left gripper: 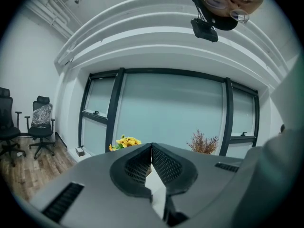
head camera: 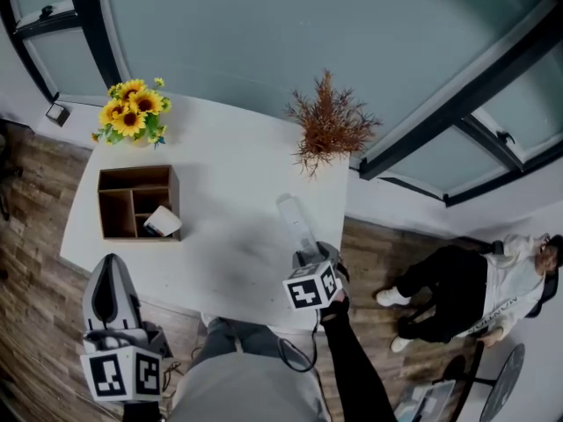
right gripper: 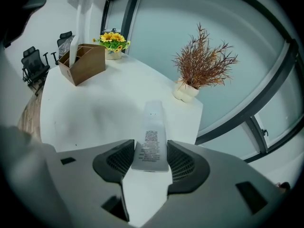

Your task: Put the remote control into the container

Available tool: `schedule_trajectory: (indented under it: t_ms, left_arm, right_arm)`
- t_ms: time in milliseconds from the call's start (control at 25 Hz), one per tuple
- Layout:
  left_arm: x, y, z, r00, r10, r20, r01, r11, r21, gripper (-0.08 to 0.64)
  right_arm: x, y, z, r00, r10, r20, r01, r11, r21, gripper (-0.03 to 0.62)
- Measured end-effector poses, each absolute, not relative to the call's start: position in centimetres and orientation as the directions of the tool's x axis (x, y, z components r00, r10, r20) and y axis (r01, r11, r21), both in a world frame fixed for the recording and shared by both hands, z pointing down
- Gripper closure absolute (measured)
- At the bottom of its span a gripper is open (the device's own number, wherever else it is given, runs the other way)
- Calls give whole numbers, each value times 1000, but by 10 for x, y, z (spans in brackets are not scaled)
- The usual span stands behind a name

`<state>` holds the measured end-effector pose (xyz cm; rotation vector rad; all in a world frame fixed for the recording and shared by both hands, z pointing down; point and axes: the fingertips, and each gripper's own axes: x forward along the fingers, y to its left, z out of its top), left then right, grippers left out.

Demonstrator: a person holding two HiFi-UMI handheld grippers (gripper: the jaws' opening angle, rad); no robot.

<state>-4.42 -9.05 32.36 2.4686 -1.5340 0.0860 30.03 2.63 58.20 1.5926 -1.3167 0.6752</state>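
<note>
Two grippers are in play. The left gripper [left gripper: 151,147] hangs off the near left corner of the table [head camera: 237,192], its jaws pressed together with nothing between them. The right gripper [right gripper: 151,147] is clamped on the near end of the one remote control [right gripper: 153,127], which sits above the table's near right part, close to the right edge. The remote is a slim, pale grey bar, back side up, with a printed label and a square code on it. The middle of the white table is bare, leaving open room from the remote across to the left edge. There stands one brown wooden container [head camera: 132,171], divided into several compartments, with one pale object [head camera: 163,221] leaning in its near right one. Farther off are two plants: sunflowers [head camera: 132,111] at the far left corner and a brown dried spray [head camera: 330,126] at the far right corner, both before a frosted window [head camera: 264,33].
</note>
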Motion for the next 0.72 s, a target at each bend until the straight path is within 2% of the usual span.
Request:
schedule_trajectory:
  t_ms: [720]
  left_arm:
    - [-37, -88, 324, 467, -867, 172, -882, -443, 161, 551]
  right_arm:
    - [301, 28, 576, 290, -447, 846, -941, 27, 337, 374]
